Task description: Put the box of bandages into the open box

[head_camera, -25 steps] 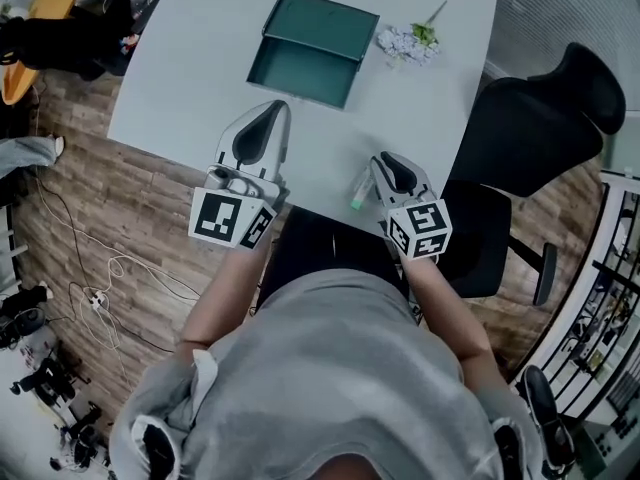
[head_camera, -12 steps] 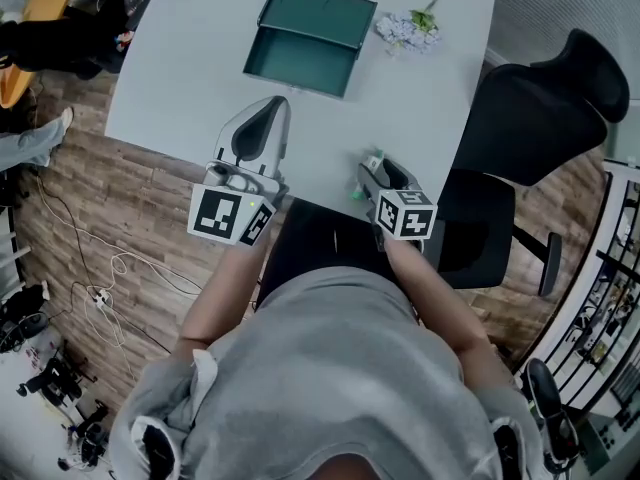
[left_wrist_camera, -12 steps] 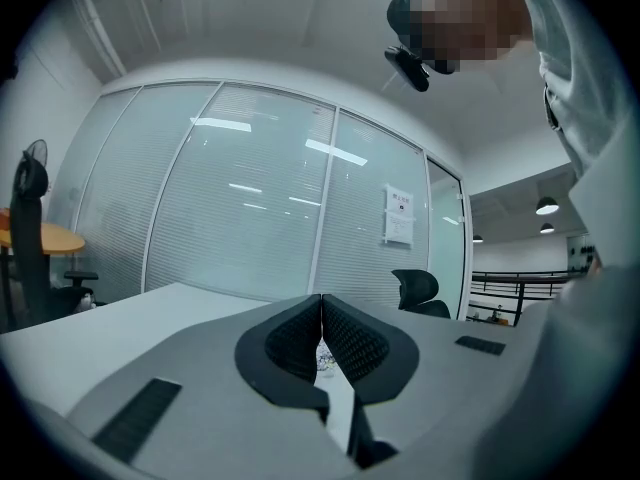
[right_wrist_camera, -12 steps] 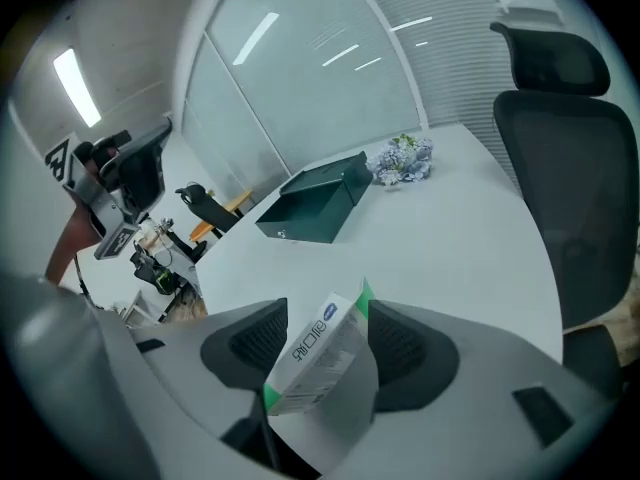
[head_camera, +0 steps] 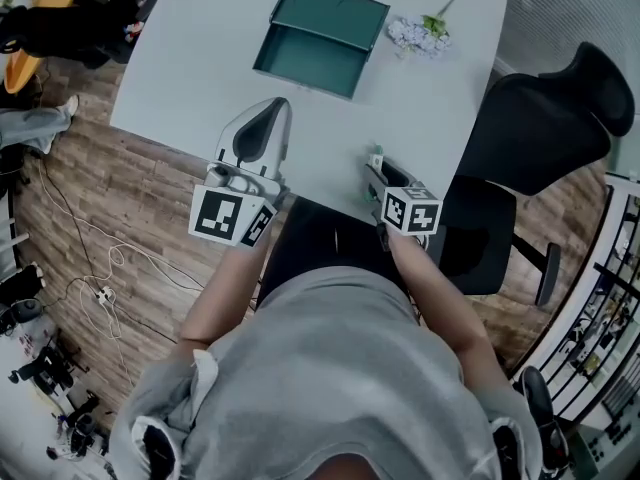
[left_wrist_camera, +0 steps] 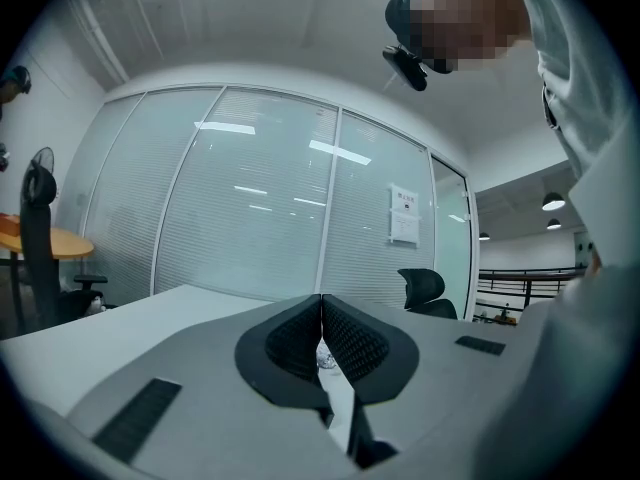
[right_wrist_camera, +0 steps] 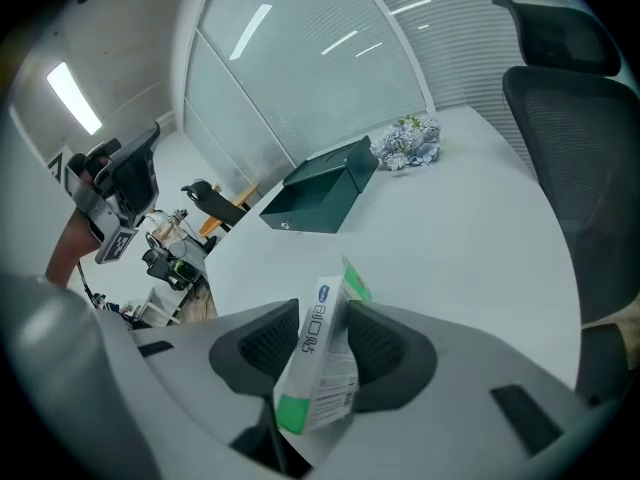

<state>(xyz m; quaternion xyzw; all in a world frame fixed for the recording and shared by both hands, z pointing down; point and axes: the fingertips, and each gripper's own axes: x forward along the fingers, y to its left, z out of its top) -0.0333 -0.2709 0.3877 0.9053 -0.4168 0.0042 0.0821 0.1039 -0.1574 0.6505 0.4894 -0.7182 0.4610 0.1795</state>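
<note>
Pointing the right gripper [right_wrist_camera: 322, 320] steeply down at the near right edge of the table [head_camera: 190, 78], having just been closing its jaws, now standing fairly wide around the bandage box [right_wrist_camera: 318, 368]. Pressing, by the look of it, both pads on the broad faces. Holding the bandage box tilted between those jaws, white with green ends, narrow printed side facing the camera, well apart from the open box [head_camera: 305, 60]. Finding the open box at the far middle of the table, dark green, lid tipped back. Holding the left gripper [left_wrist_camera: 321, 308] level over the near edge, further left, jaws meeting at the tips and gripping nothing. Noting flowers [head_camera: 420, 34] just right of the open box and a chair [head_camera: 545, 118] beside the table.
</note>
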